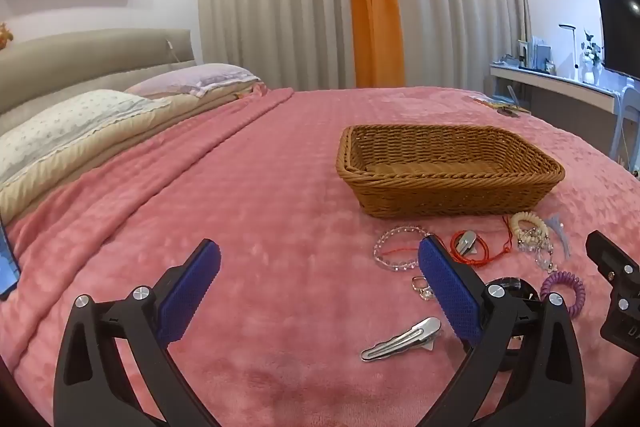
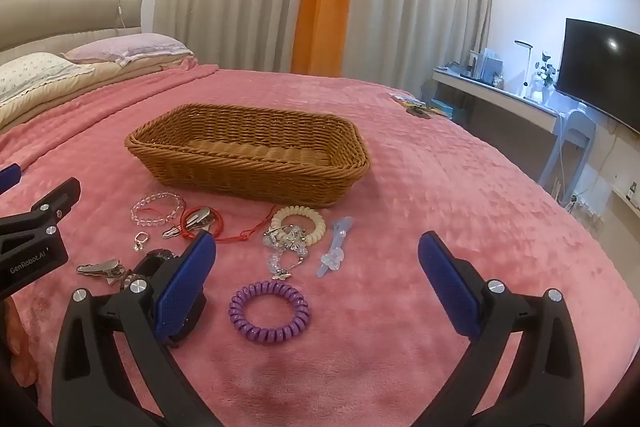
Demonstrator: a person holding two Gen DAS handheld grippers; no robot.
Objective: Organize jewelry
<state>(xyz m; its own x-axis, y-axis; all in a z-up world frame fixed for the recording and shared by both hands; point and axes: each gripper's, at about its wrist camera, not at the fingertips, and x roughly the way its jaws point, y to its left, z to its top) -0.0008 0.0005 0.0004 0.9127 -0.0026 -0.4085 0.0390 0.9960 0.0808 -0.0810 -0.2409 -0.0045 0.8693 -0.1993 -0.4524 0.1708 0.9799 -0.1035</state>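
Both tongs hover low over a bed covered with a pink blanket (image 1: 260, 187), tilted downward, each with its blue pads spread wide apart and nothing between them.

The left tongs (image 1: 320, 283) have open blanket straight ahead and to their left, running clear to the pillows (image 1: 80, 123) at the headboard edge. Just inside their right pad lies a silver hair clip (image 1: 400, 341); a small ring (image 1: 422, 287) sits just ahead of that, and a clear bead bracelet (image 1: 394, 247) lies past the right pad's tip. A red cord (image 1: 480, 251) looped around a second silver clip lies just beyond the right pad.

The right tongs (image 2: 316, 263) have the purple coil hair tie (image 2: 269, 311) lying between their pads, nearer the left one, touching neither. Ahead of it, a cream coil hair tie (image 2: 300, 221) rests with a beaded charm bracelet (image 2: 286, 247) draped over it, and a pale blue hair clip (image 2: 334, 251) lies just to the right of those. To the right of the right pad the blanket is bare out to the bed's edge.

The empty wicker basket (image 2: 248, 175) stands beyond all the jewelry, ahead and left of the right tongs, ahead and right of the left tongs, its near rim just past the scattered pieces. Part of the left tongs shows at the left rim of the right wrist view, beside the silver clip
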